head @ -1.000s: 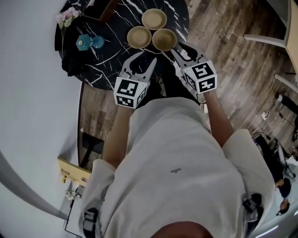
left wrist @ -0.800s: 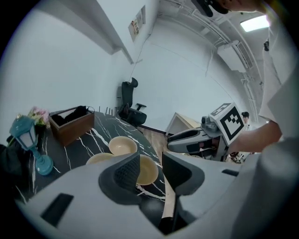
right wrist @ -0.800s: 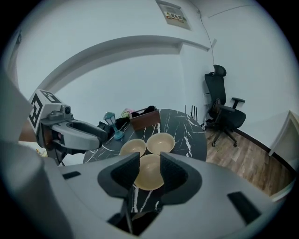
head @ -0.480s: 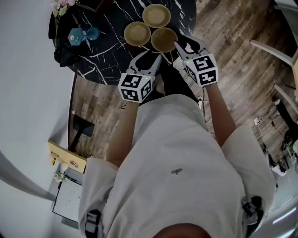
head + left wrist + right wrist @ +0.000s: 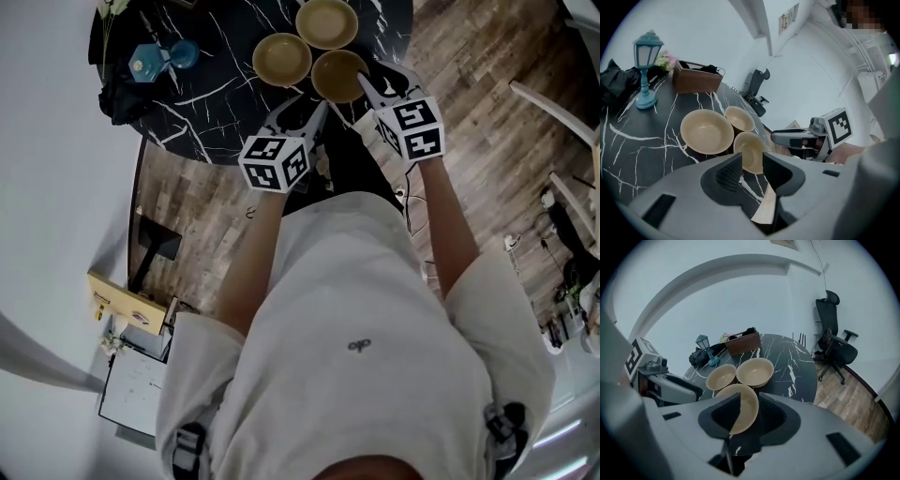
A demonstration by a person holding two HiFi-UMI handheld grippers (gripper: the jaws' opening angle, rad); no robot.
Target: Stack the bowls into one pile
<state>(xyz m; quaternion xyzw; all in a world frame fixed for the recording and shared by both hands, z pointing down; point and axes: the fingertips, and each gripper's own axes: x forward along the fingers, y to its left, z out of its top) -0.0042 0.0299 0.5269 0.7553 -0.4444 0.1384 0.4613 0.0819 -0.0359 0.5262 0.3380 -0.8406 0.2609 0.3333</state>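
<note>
Three tan bowls sit close together on the black marble table point(image 5: 216, 103): a left bowl point(image 5: 281, 58), a far bowl point(image 5: 326, 22) and a near right bowl point(image 5: 339, 75). My right gripper point(image 5: 380, 84) is open at the near right bowl's edge. In the right gripper view that bowl point(image 5: 740, 404) fills the gap of the right gripper point(image 5: 749, 401), its rim by the left jaw. My left gripper point(image 5: 300, 111) is open and empty, a little short of the left bowl point(image 5: 707, 131). The near right bowl point(image 5: 749, 149) shows just past the left gripper point(image 5: 751, 164).
A teal lantern point(image 5: 150, 62) and black cloth point(image 5: 122, 89) lie at the table's left. A brown box point(image 5: 696, 79) stands at the back. The table's front edge runs just under the grippers. A black office chair point(image 5: 834, 343) and a white chair point(image 5: 562, 94) stand on the wood floor.
Both grippers have moved forward toward the bowls. The right gripper's tips have come up to the near right bowl's rim. The bowls have not moved.
</note>
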